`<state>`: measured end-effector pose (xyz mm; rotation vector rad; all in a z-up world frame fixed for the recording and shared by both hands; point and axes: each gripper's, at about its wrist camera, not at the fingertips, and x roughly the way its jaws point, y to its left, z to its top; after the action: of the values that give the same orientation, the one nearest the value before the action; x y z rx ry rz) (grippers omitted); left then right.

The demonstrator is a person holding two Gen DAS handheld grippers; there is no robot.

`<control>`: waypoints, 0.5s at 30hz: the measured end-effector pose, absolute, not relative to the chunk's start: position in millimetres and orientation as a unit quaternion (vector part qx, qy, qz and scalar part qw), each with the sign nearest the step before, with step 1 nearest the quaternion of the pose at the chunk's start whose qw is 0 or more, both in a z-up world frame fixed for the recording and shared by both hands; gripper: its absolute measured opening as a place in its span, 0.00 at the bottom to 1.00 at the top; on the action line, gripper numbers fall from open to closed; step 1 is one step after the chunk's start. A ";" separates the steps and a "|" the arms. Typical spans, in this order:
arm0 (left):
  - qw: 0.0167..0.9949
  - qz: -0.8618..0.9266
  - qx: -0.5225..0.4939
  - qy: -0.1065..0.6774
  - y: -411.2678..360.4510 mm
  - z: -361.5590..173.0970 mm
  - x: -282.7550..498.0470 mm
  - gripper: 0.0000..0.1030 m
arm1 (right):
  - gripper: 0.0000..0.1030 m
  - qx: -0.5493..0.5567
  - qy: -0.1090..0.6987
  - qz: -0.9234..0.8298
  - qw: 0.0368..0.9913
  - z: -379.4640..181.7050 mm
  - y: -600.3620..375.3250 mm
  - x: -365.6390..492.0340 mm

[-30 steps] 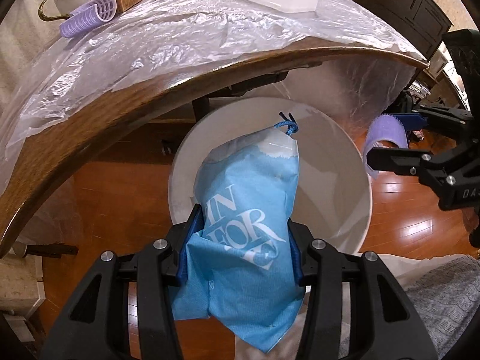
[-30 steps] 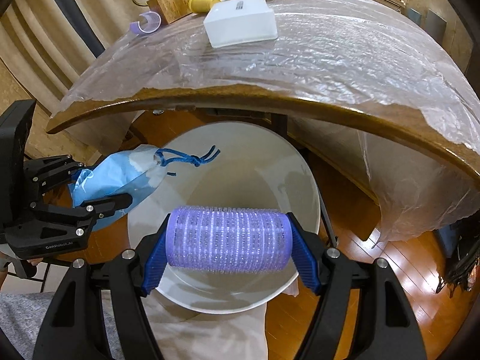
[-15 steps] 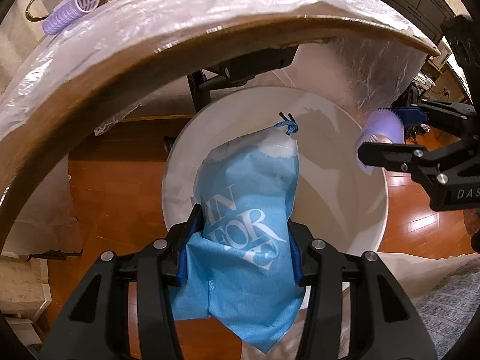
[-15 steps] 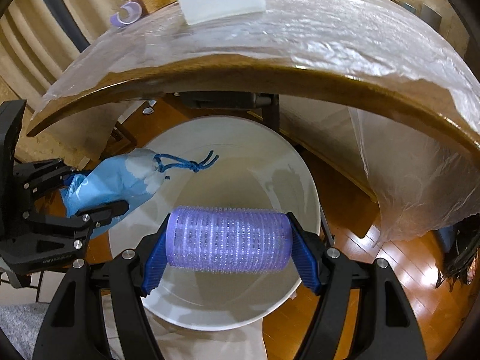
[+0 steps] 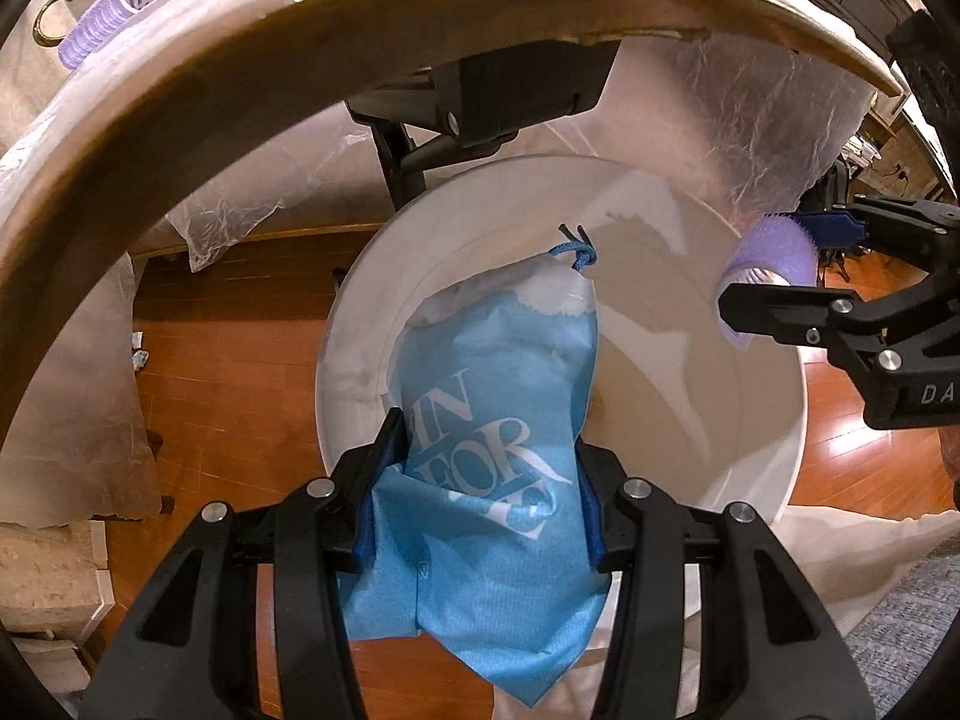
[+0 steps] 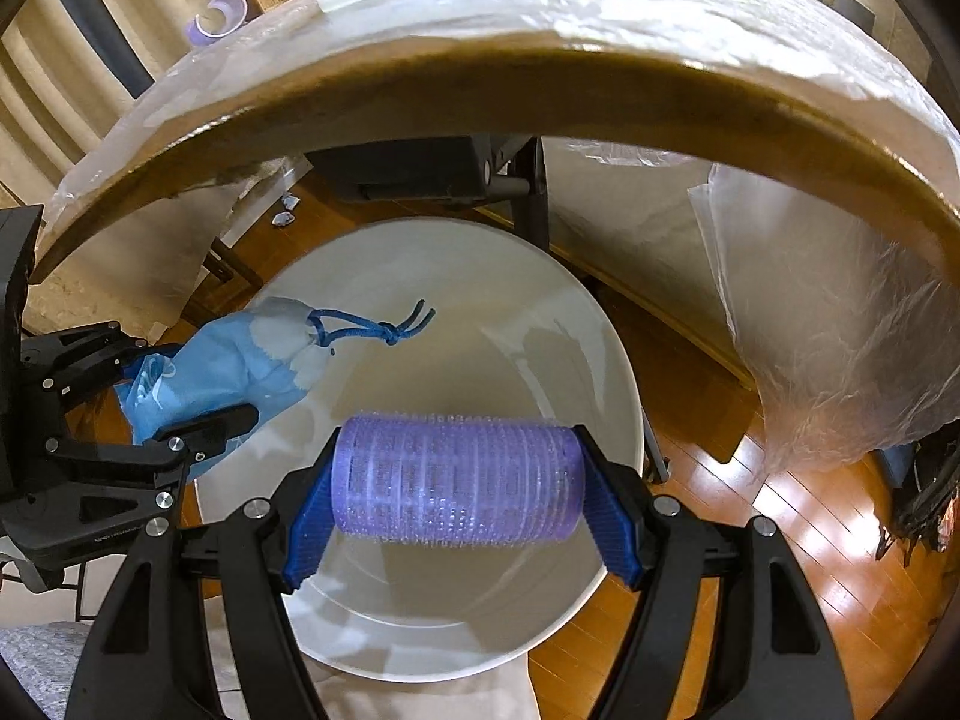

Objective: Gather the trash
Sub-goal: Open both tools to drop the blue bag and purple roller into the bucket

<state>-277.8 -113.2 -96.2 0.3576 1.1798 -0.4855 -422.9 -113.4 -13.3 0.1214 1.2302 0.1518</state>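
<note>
Two items held over white bin [image 6: 618,372], below table edge [image 6: 540,102]. Left gripper [image 5: 486,480]: jaws clamped on blue drawstring pouch [image 5: 498,420], 9 o'clock over bin mouth. Right gripper [image 6: 459,480]: jaws clamped endwise on purple hair roller [image 6: 456,483], 6 o'clock over bin. Step judged: drop-off. Next move: part jaws, release both into bin.

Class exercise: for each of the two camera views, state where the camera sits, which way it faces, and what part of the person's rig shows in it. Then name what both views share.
Left wrist: sits on the left gripper, looking down along its fingers at the blue drawstring pouch it clamps over the white bin; the right gripper shows at right.
Right wrist: sits on the right gripper, facing down at the purple hair roller it clamps; the left gripper shows at left.
Shared: bin, pouch, roller, plastic-covered table edge.
</note>
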 end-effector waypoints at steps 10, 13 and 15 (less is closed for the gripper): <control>0.785 -0.226 0.173 0.551 -120.5 -104.7 -272.4 0.48 | 0.68 0.044 0.579 0.070 0.811 -17.5 -112.2 -420.0; 0.785 -0.226 0.175 0.550 -120.8 -105.3 -272.8 0.48 | 0.68 0.042 0.578 0.070 0.812 -16.1 -110.9 -420.2; 0.785 -0.229 0.171 0.550 -120.1 -105.6 -272.9 0.48 | 0.68 0.036 0.575 0.071 0.814 -14.5 -110.6 -420.9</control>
<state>-272.9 -120.1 -105.6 0.3678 1.1859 -0.4930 -420.9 -110.6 -14.5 0.0777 1.2268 0.1510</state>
